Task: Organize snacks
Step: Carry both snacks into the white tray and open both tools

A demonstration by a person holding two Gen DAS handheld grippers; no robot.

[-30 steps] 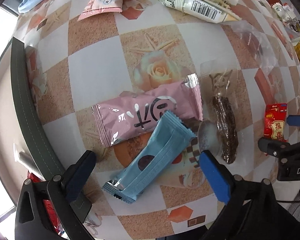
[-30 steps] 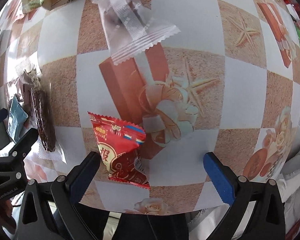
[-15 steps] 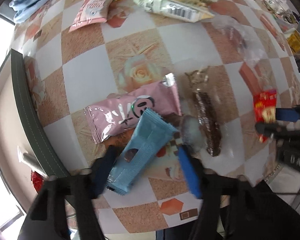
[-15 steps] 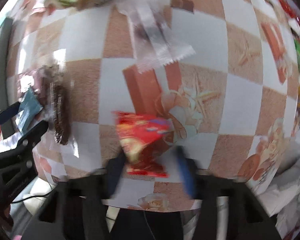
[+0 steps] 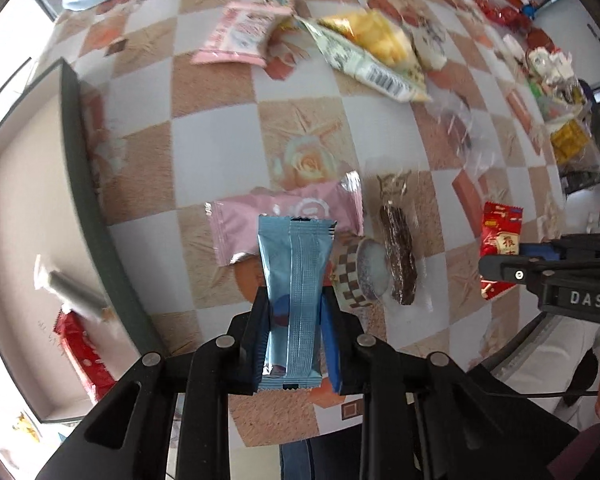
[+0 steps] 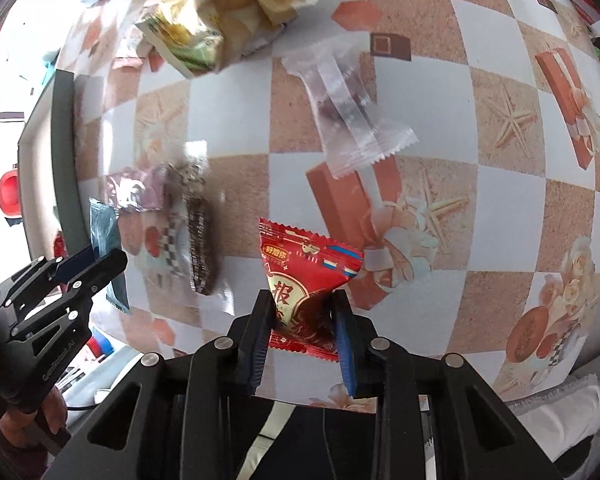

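Observation:
My left gripper (image 5: pixel 295 320) is shut on a light blue snack packet (image 5: pixel 295 280) and holds it lifted above the checkered tablecloth (image 5: pixel 216 132). My right gripper (image 6: pixel 302 320) is shut on a red snack packet (image 6: pixel 306 280), also raised; that packet shows at the right of the left wrist view (image 5: pixel 500 240). A pink packet (image 5: pixel 288 216) and a dark bar in clear wrap (image 5: pixel 398 252) lie on the cloth just beyond the blue packet.
A dark-rimmed tray (image 5: pixel 84 184) at the left holds a grey stick packet (image 5: pixel 76 292) and a red packet (image 5: pixel 84 352). Farther off lie a pink pouch (image 5: pixel 240 36), a chips bag (image 5: pixel 372 56), and a clear wrapped snack (image 6: pixel 348 108).
Both grippers closed from open: the left one took the blue packet, the right one took the red packet, and both lifted them off the cloth.

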